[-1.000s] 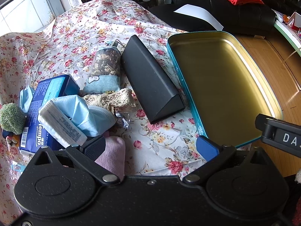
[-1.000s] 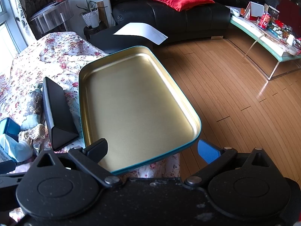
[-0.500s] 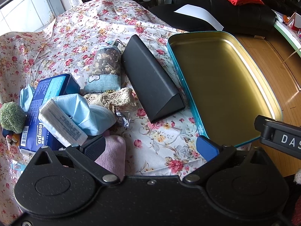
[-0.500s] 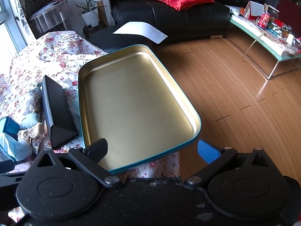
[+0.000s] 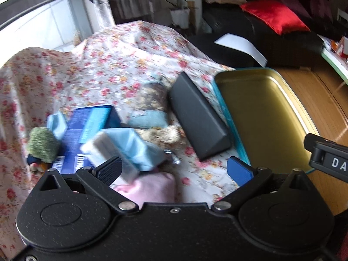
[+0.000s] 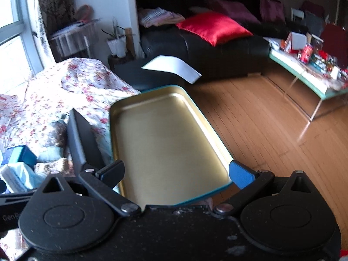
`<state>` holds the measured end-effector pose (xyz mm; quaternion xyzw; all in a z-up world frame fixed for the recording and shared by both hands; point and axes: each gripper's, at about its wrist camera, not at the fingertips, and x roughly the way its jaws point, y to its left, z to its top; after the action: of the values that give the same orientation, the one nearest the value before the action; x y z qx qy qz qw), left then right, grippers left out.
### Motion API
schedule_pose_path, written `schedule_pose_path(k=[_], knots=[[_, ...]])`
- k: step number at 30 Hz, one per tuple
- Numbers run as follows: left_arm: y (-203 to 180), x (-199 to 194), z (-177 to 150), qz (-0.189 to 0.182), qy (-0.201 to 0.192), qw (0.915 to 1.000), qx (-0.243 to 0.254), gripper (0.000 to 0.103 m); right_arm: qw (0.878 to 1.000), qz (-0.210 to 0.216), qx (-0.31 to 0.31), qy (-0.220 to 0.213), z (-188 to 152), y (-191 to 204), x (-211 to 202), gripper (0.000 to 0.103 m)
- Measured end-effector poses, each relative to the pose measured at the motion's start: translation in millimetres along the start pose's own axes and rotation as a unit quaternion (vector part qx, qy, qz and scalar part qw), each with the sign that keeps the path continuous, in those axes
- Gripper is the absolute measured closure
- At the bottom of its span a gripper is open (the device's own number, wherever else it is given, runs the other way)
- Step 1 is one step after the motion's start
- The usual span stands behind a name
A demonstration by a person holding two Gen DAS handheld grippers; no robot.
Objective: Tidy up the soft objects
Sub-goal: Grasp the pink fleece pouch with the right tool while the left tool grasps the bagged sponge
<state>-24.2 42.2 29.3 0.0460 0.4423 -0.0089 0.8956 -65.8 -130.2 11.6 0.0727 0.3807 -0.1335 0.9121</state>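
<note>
In the left wrist view a pile of soft things lies on the floral cloth: a pink cloth right under my open left gripper, a light blue mask pack, a green fuzzy ball, a blue tissue pack, a lace piece and a fabric pouch. An empty gold tray with a teal rim lies to the right. My right gripper is open and empty above the tray's near end.
A black triangular case lies between the pile and the tray; it also shows in the right wrist view. A black sofa with a red cushion, wood floor and a cluttered glass table lie beyond.
Both views have tilted upward and blurred, so both grippers are moving. The objects sit lower in the frames. Both stay open and empty.
</note>
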Motion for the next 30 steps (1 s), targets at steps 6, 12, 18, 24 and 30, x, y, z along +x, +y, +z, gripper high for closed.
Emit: schedule_pose_path(k=[6, 12, 18, 24, 30], knots=[[45.0, -9.2, -1.4, 0.021, -0.013, 0.9983, -0.052, 0.004, 0.999, 0.035, -0.006, 0.011, -4.3, 20.9, -9.9, 0.001], [106.0, -17.0, -5.7, 0.067, -0.034, 0.9902, -0.118, 0.004, 0.994, 0.101, -0.020, 0.030, -15.5, 45.8, -14.6, 0.001], [146.4, -8.1, -19.6, 0.128, -0.020, 0.9813, -0.142, 0.004, 0.986, 0.145, -0.074, 0.021, -29.6, 83.5, -21.4, 0.001], [177.4, 5.9, -44.3, 0.138, 0.028, 0.9736, -0.180, 0.004, 0.974, 0.182, -0.121, 0.057, -46.0, 112.5, -8.5, 0.010], [198.4, 5.9, -63.0, 0.157, 0.043, 0.9654, -0.203, 0.004, 0.957, 0.221, -0.184, 0.043, -62.1, 138.7, -14.8, 0.009]])
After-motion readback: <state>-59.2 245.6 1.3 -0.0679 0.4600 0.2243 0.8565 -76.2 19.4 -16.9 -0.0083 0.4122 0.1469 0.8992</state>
